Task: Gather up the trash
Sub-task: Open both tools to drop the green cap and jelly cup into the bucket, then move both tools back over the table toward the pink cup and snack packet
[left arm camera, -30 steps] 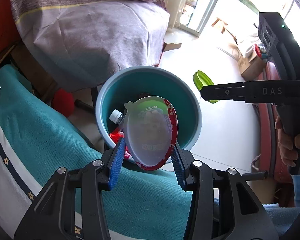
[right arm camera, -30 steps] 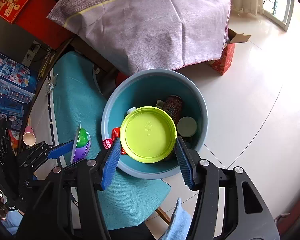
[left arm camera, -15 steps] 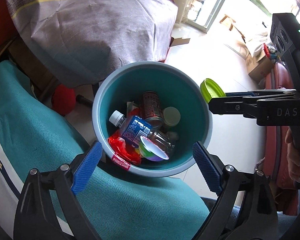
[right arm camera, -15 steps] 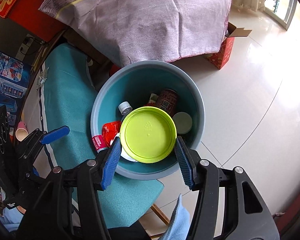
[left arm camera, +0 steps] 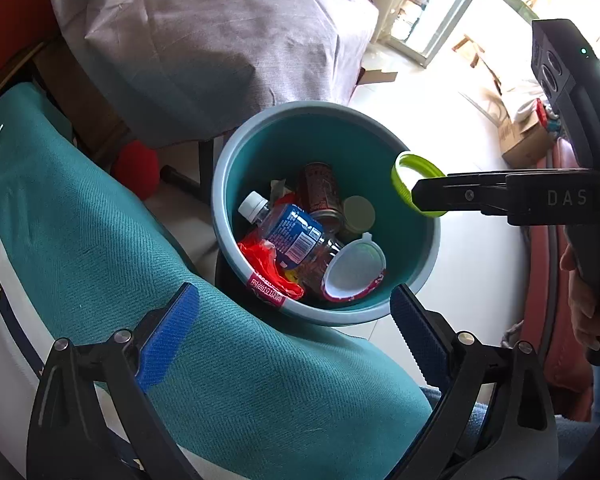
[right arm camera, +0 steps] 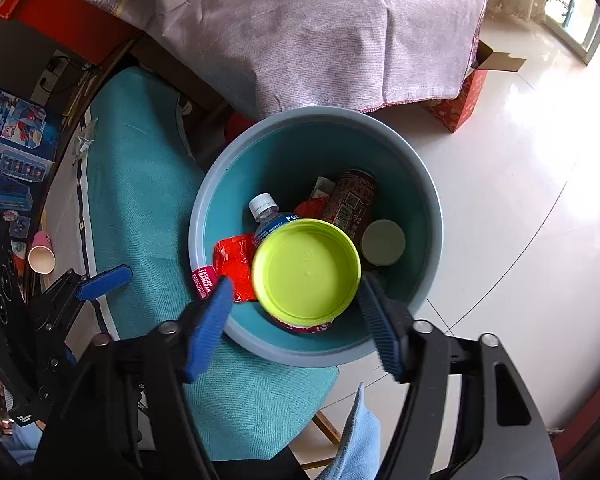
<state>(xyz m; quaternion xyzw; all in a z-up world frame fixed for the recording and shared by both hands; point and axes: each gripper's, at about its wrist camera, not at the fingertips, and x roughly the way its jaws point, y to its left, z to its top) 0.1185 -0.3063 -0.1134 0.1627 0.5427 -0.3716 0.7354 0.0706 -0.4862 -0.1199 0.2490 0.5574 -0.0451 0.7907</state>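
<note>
Green lid (right arm camera: 306, 271) sits between the right gripper (right arm camera: 296, 322) fingers, which have just been opening, directly over the bin (right arm camera: 434, 216) near the surface's edge; left gripper (left arm camera: 292, 330) fingers are wide apart, empty.

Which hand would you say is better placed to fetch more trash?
Left: the left gripper, just opened, is empty; the right gripper, just opening, has the green lid between its fingers above the bin.

White tiled floor (right arm camera: 520, 208); standing directly on it, teal bin (right arm camera: 432, 208), red patterned box (right arm camera: 466, 96), cardboard box (left arm camera: 524, 144).
</note>
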